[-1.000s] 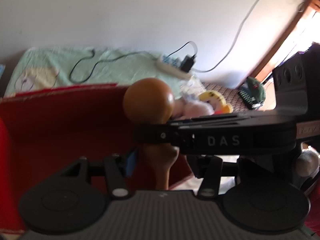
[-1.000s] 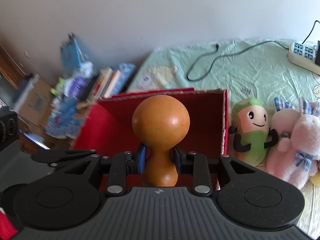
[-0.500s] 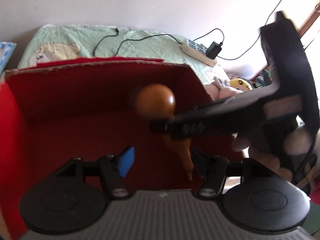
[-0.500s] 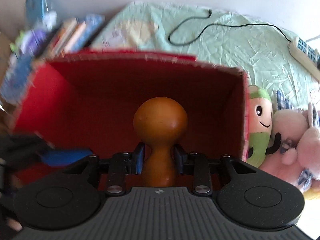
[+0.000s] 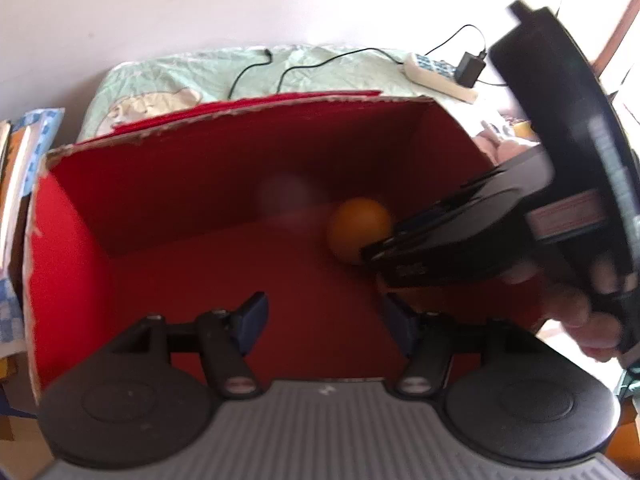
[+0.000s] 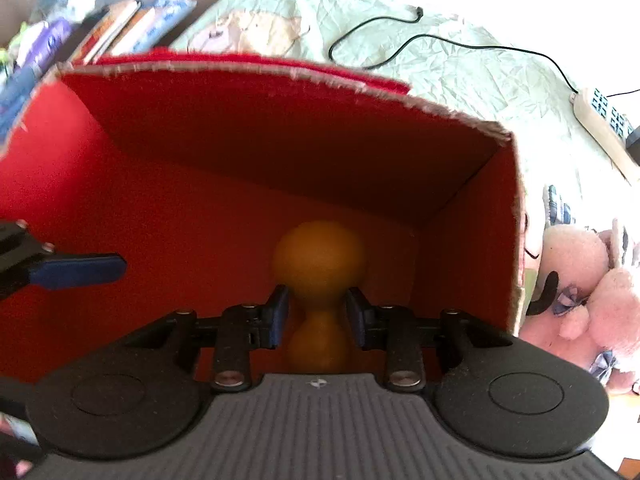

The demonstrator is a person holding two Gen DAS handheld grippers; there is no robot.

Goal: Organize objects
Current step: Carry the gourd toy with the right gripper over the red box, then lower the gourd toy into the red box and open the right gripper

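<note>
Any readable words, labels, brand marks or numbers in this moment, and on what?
None readable.
Blurred white lettering on the black right gripper: illegible.
Pale label on its black handle: illegible.
Covers of the stacked books: too blurred.

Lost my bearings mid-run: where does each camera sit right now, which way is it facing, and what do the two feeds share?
Left wrist: on the left gripper, looking down into the red box; its own spread fingers show, plus the right gripper's body and the person's hand.
Right wrist: on the right gripper, looking into the same box toward its far right corner; its fingers flank the wooden toy, a left finger enters at left.
Shared: box, toy, green sheet, power strip.
</note>
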